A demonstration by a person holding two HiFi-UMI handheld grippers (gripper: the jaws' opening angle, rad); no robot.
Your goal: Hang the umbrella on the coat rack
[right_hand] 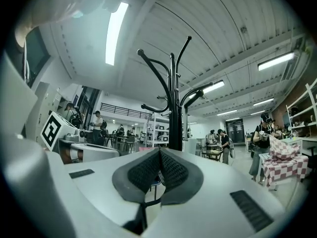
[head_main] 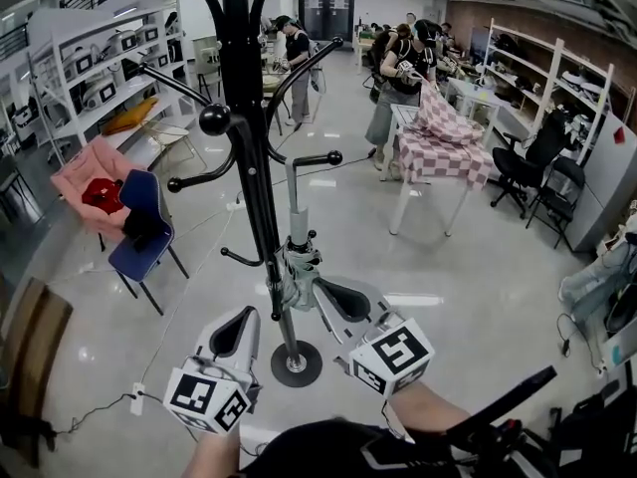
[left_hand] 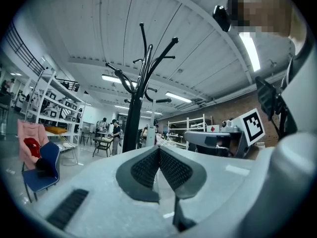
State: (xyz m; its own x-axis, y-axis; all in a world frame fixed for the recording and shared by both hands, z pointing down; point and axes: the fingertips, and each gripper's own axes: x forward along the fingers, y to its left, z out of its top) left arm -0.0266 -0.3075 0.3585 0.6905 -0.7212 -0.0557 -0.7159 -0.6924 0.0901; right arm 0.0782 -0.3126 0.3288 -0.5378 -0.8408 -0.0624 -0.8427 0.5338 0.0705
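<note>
The black coat rack [head_main: 254, 167] stands in the middle of the head view, its round base [head_main: 296, 363] on the floor just beyond my grippers. A grey folded umbrella [head_main: 297, 237] is upright against the pole, right under a ball-tipped hook [head_main: 333, 157]; what it hangs by is hidden. My left gripper [head_main: 244, 319] is shut and empty, low and left of the pole. My right gripper [head_main: 333, 292] is shut and empty too, just right of the umbrella's lower end. Each gripper view has its jaws closed: left gripper [left_hand: 159, 155], right gripper [right_hand: 159, 157], with the coat rack [left_hand: 133, 118] [right_hand: 174, 113] behind.
A blue chair [head_main: 144, 222] and a pink chair [head_main: 90, 182] stand to the left. A table with a checked cloth [head_main: 443, 147] is at the back right, with people around it. Shelves line both walls. A cable [head_main: 100, 416] lies on the floor at the lower left.
</note>
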